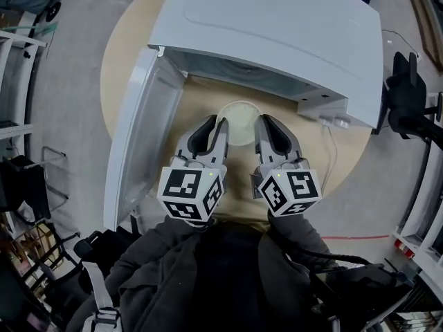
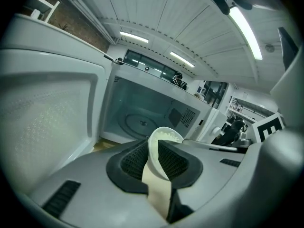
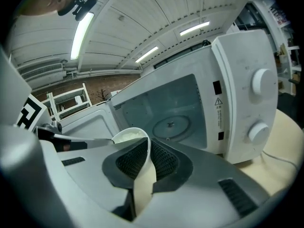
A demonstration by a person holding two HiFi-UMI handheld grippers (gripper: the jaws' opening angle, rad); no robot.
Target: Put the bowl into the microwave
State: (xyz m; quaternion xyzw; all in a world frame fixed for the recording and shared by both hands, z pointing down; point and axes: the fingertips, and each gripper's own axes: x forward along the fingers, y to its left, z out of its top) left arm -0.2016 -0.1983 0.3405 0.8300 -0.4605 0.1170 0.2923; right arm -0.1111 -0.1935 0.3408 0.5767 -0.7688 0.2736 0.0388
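A cream bowl [image 1: 240,121] hangs in front of the open white microwave [image 1: 291,26], just outside its cavity. My left gripper [image 1: 221,127] is shut on the bowl's left rim, my right gripper [image 1: 260,127] on its right rim. In the left gripper view the bowl's wall [image 2: 158,172] is pinched between the black pads, with the cavity and its glass turntable [image 2: 140,122] ahead. The right gripper view has the bowl's rim [image 3: 142,175] clamped the same way, the turntable [image 3: 172,125] beyond it.
The microwave door [image 1: 138,137] stands swung open to the left of my left gripper. The control panel with two dials [image 3: 262,82] is on the right. The microwave sits on a round beige table [image 1: 349,154]; a white plug and cable [image 1: 334,122] lie at its right front.
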